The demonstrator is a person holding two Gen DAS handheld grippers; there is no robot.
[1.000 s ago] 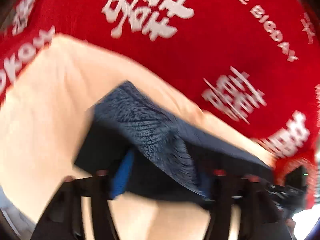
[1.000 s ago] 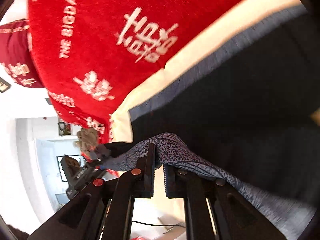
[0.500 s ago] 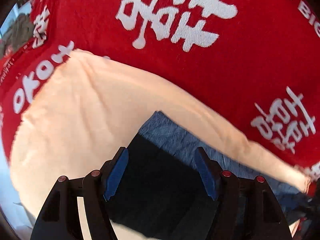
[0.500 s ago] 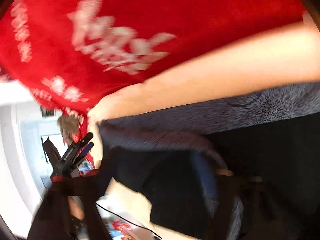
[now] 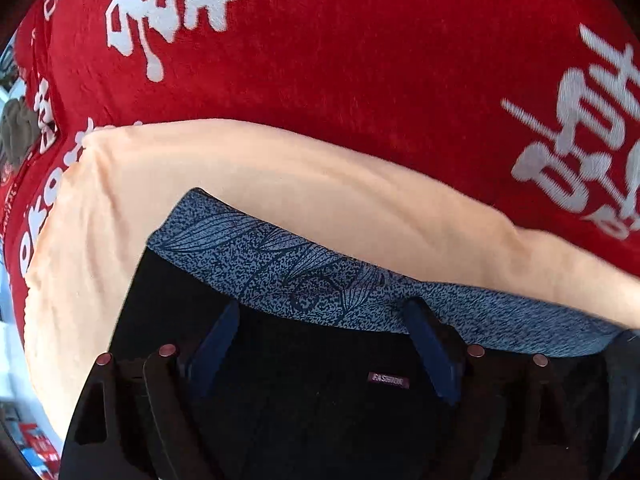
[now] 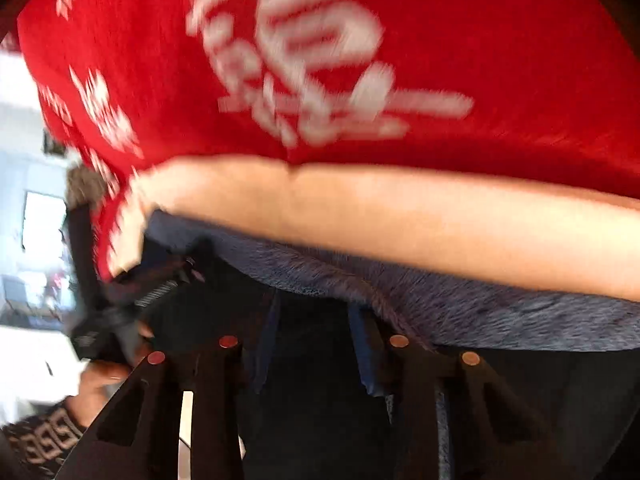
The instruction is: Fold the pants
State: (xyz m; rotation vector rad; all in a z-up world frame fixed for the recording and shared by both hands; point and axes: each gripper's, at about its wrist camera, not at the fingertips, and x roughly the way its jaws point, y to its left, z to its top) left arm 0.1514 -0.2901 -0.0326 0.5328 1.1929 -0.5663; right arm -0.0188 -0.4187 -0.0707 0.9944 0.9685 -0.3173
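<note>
Black pants (image 5: pixel 320 400) beneath both parted, empty hand-held grippers (image 5: pixel 326 344) (image 6: pixel 314 344); right view blurred.

Open right gripper (image 6: pixel 316 320) over dark pants (image 6: pixel 320 420).
Blurred; speckled blue band (image 6: pixel 500 312) against peach cloth (image 6: pixel 400 216), red printed blanket (image 6: pixel 500 40) beyond.

The right wrist view is motion-blurred: white lettering on the red blanket (image 6: pixel 320 60) is unreadable. Below the blanket, the dark pants (image 6: pixel 320 400) run off the bottom edge, and the left gripper (image 6: pixel 120 300) is smeared, its jaws indistinct.
</note>
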